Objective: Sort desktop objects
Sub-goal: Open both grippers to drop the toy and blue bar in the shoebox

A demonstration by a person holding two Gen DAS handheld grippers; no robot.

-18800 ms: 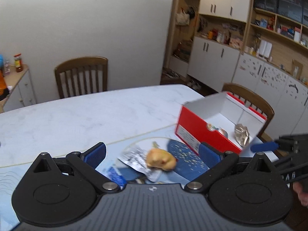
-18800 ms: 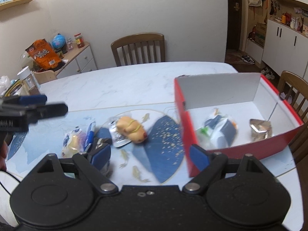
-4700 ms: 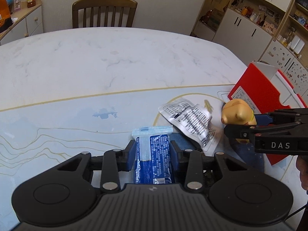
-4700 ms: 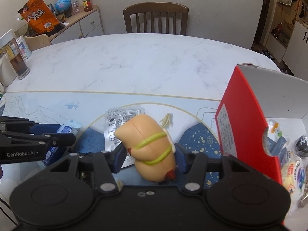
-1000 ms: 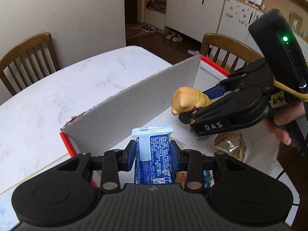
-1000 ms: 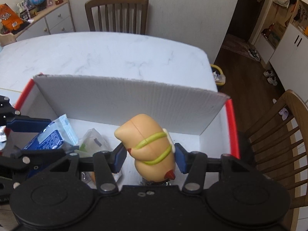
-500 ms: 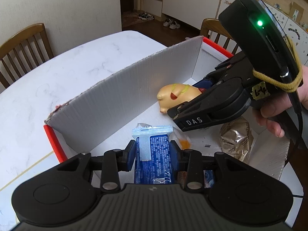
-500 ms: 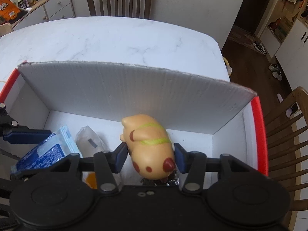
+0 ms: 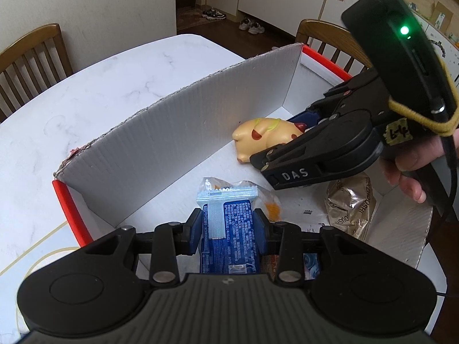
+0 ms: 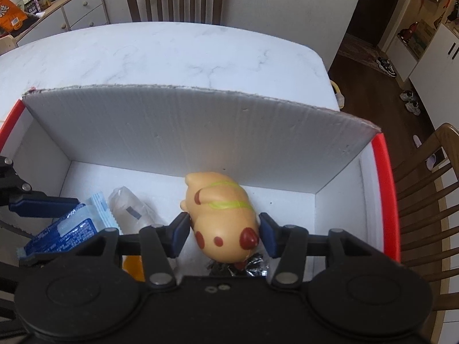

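Left wrist view: the left gripper [image 9: 226,225] hangs over the near end of the red-and-white cardboard box [image 9: 178,132], which stands on the marble surface [image 9: 94,91]. Its fingers [image 9: 192,229] are clamped on a blue-and-white snack packet [image 9: 228,229], held above a clear wrapper [image 9: 226,185] with an orange piece inside. A crumpled gold foil packet [image 9: 348,203] lies to the right on the box floor. Further in, the right gripper [image 9: 287,143] reaches down beside a yellow toy pig [image 9: 264,136] that lies by the box's tall back wall. To finish well, the packet should probably be lowered until it nearly rests on the wrappers, then let go flat, with the wrist kept clear of the other tool.

Right wrist view: the right gripper [image 10: 223,229] has its fingers [image 10: 180,229] opening, with the toy pig [image 10: 222,218] between them; small gaps show on both sides, so the pig appears to rest on the box floor [image 10: 330,218], partly over a dark foil wrapper [image 10: 249,265]. A sound release means widening further before lifting straight up, so neither pad drags the pig. The left gripper [image 10: 54,212] and its snack packet [image 10: 66,229] sit at the lower left.
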